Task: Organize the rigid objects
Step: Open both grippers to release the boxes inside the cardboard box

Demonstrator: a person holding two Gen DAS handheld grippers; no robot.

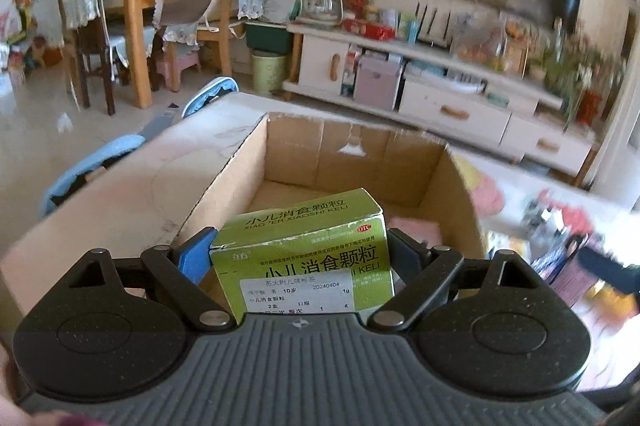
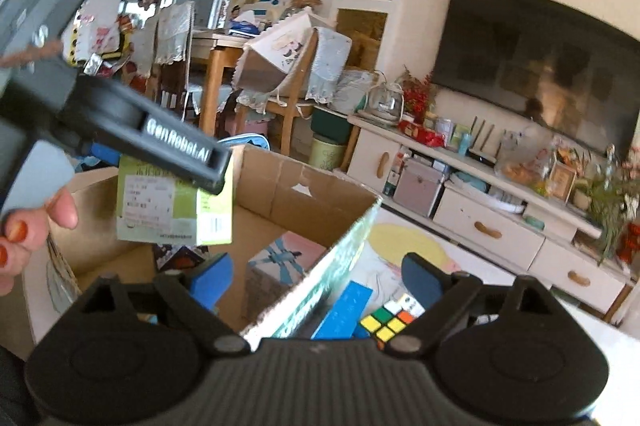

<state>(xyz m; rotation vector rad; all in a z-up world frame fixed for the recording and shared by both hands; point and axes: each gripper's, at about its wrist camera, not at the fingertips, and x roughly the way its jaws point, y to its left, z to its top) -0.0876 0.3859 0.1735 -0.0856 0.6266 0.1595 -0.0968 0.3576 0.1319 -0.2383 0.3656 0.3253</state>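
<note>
Above the cardboard box (image 1: 352, 154), my left gripper (image 1: 298, 246) clamps the green medicine carton (image 1: 304, 246), long axis across its pads, near end cropped; my right gripper (image 2: 316, 278) gapes empty beside that box.

Cardboard box (image 1: 452, 178): on the worktop (image 1: 132, 182), open at the top.
Medicine box (image 1: 304, 250): between the pads of the left claw (image 1: 298, 246), held above the cardboard box's inside.
Gift box (image 2: 276, 266): inside the cardboard box, near its right wall.
Right claw (image 2: 316, 278): straddles that right wall — one finger inside, one outside.
Puzzle cube (image 2: 390, 318): on the worktop outside the wall, just right of a flat box (image 2: 344, 310).
TV cabinet (image 1: 460, 106): behind the worktop — well apart.
</note>
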